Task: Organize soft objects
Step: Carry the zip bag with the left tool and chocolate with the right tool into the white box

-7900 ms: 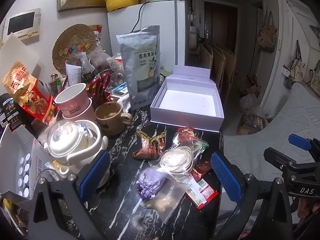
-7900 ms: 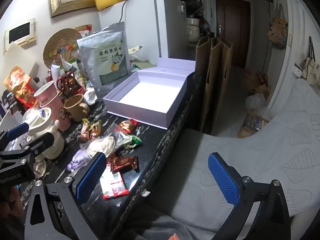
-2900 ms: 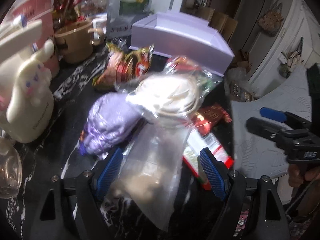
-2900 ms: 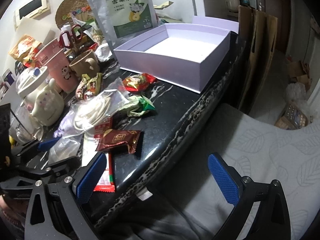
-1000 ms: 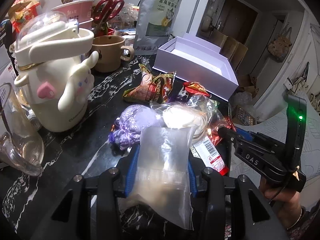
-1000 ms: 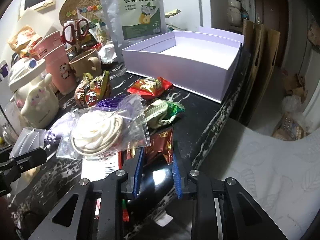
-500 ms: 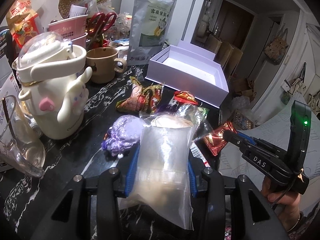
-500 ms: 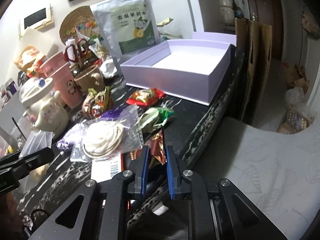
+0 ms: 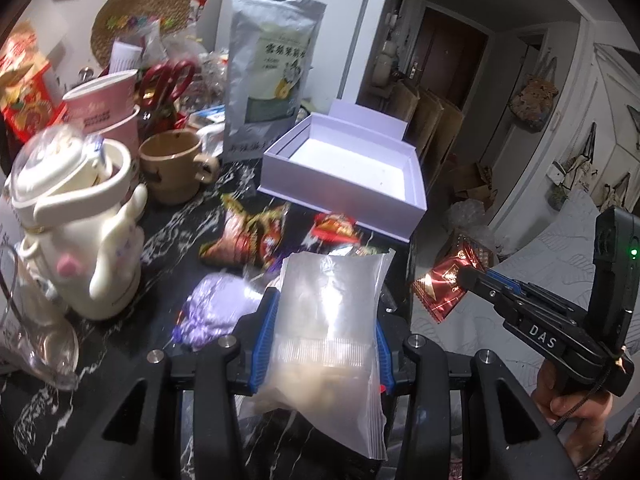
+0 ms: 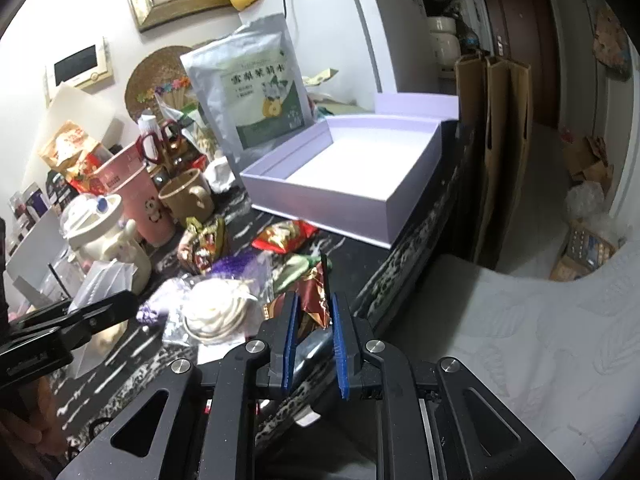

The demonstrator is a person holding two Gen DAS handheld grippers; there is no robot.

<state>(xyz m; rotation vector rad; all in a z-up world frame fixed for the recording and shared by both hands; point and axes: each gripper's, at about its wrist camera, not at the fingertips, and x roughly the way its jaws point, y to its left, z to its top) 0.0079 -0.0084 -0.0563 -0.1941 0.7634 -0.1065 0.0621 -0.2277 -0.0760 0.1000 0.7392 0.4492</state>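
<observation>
My left gripper (image 9: 326, 332) is shut on a clear zip bag (image 9: 332, 328) with pale contents, held above the black marble table (image 9: 104, 364). My right gripper (image 10: 313, 312) is shut on a dark red snack packet (image 10: 314, 294), lifted off the table; the packet also shows in the left wrist view (image 9: 446, 284). An open lilac box (image 9: 352, 164) stands empty at the back of the table, also in the right wrist view (image 10: 360, 168). A purple pouch (image 9: 218, 308), a bagged white coil (image 10: 218, 314) and other snack packets (image 9: 248, 236) lie between.
A white rabbit kettle (image 9: 76, 232), brown mug (image 9: 172, 164), pink cups (image 9: 104, 104), red scissors and a tall silver pouch (image 9: 272, 68) crowd the left and back. A clear glass (image 9: 32, 340) stands near left. A grey bed (image 10: 540, 340) lies right of the table edge.
Both grippers have risen and moved toward the lilac box. The right gripper has lifted the red packet off the table; the left still holds the zip bag.
</observation>
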